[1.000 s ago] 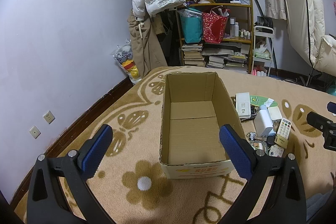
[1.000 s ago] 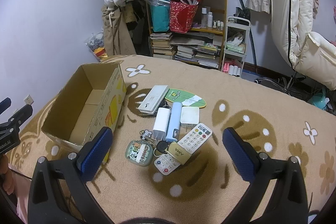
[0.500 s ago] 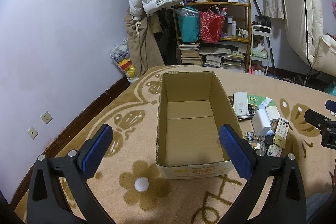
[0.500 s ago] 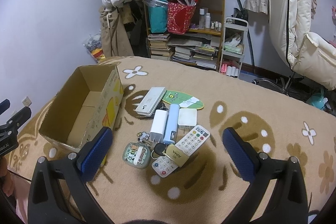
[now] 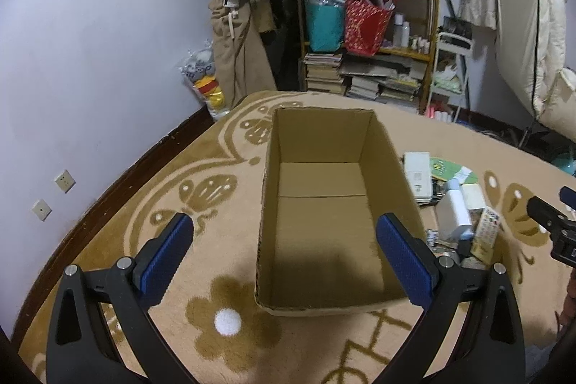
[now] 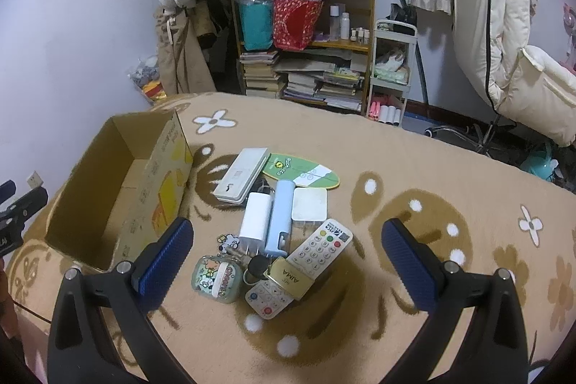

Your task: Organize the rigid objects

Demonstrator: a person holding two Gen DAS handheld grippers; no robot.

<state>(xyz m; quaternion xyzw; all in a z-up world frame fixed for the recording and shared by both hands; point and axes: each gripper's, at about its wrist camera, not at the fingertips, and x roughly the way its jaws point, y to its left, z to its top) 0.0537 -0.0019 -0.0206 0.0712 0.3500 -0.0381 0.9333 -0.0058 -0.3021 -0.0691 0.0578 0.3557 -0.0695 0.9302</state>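
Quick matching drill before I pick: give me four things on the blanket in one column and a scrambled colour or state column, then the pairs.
Things:
1. cardboard box
2. remote control
3. leaf-shaped card
4. right tool

States:
A. green
B. open, holding nothing
C. empty inside
D. white with coloured buttons

Pairs: 1-C, 2-D, 3-A, 4-B
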